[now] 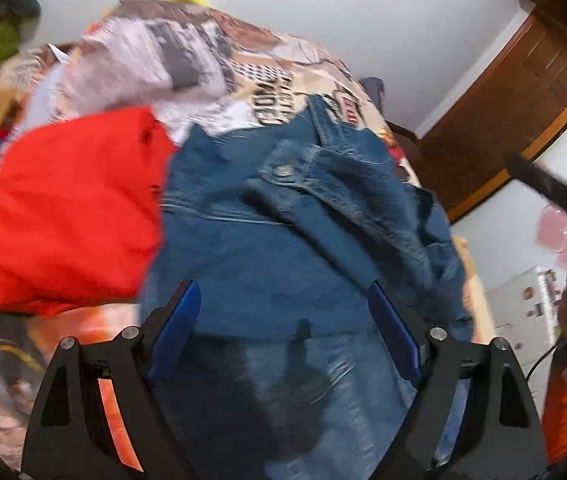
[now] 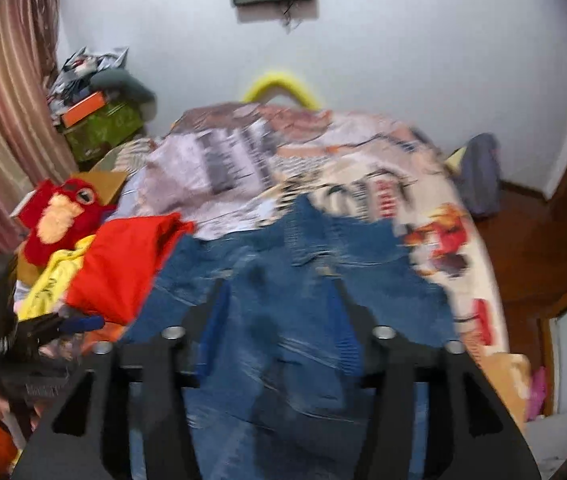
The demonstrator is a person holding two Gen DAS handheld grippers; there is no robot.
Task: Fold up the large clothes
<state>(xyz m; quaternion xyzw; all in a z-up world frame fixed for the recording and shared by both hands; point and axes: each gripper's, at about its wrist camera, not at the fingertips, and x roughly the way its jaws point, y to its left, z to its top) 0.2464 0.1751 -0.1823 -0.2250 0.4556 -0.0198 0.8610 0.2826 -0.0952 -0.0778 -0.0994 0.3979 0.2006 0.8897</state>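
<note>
A blue denim jacket (image 1: 283, 240) lies spread on the bed, its collar and button flap toward the far end; it also shows in the right wrist view (image 2: 291, 280). My left gripper (image 1: 283, 300) is open just above the jacket's near part, nothing between its blue pads (image 1: 175, 328). My right gripper (image 2: 279, 304) is open above the same jacket, blurred by motion. The left gripper also shows at the left edge of the right wrist view (image 2: 79, 324). The right gripper's black body (image 1: 555, 188) shows at the right edge of the left wrist view.
A folded red garment (image 1: 71, 208) lies left of the jacket, with yellow cloth (image 2: 51, 276) and a red plush bird (image 2: 59, 216) beyond. A printed bedsheet (image 2: 363, 152) covers the bed. Boxes (image 2: 99, 124) stack by the curtain. A wooden door (image 1: 523, 100) stands at right.
</note>
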